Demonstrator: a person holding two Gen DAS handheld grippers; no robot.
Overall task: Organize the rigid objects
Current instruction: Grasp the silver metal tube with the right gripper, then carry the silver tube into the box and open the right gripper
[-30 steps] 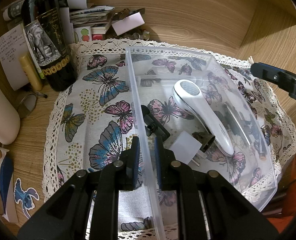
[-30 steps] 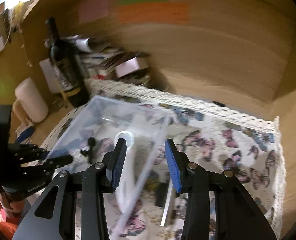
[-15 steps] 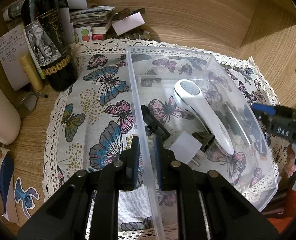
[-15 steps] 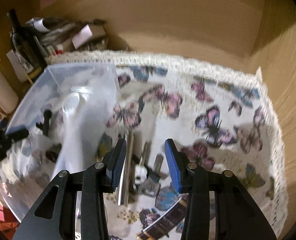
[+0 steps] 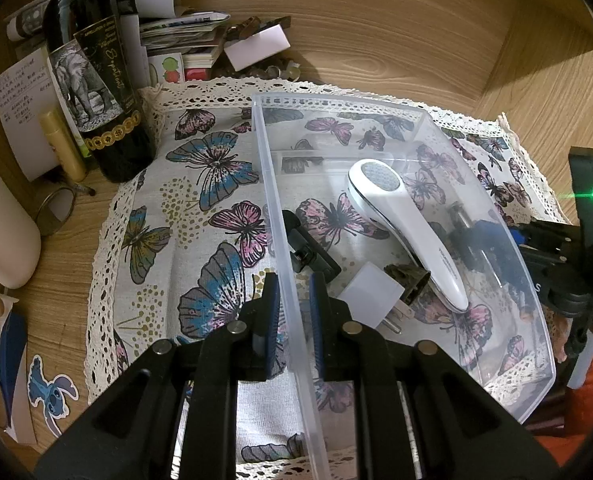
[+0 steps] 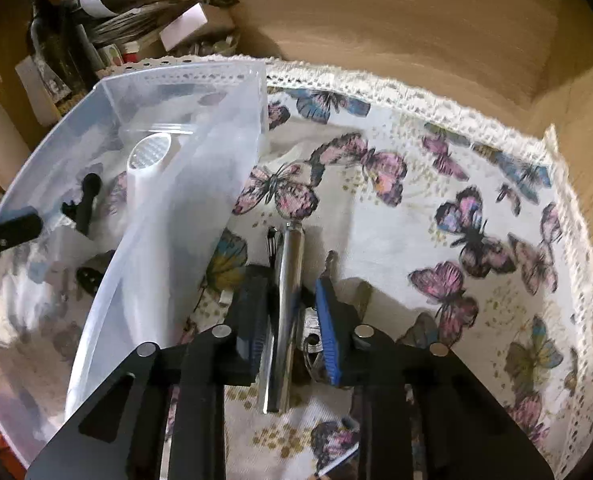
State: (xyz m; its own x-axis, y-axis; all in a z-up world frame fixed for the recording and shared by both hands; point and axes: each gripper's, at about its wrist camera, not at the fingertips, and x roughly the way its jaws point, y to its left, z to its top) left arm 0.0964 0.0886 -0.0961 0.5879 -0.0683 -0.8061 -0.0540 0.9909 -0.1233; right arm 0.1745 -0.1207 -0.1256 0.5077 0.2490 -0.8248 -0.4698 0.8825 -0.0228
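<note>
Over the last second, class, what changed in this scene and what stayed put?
The right hand-held gripper swung away from the clear bin and dropped over the metal rod on the cloth beside it, its open fingers now straddling the rod. Nothing was gripped or released. The left hand-held gripper stayed clamped on the bin's wall, and the white handheld device and other contents did not shift.

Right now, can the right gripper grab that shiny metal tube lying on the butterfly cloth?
Probably yes. The right gripper is open, its fingers either side of the metal tube. Nothing covers it, though keys lie close beside it.
</note>
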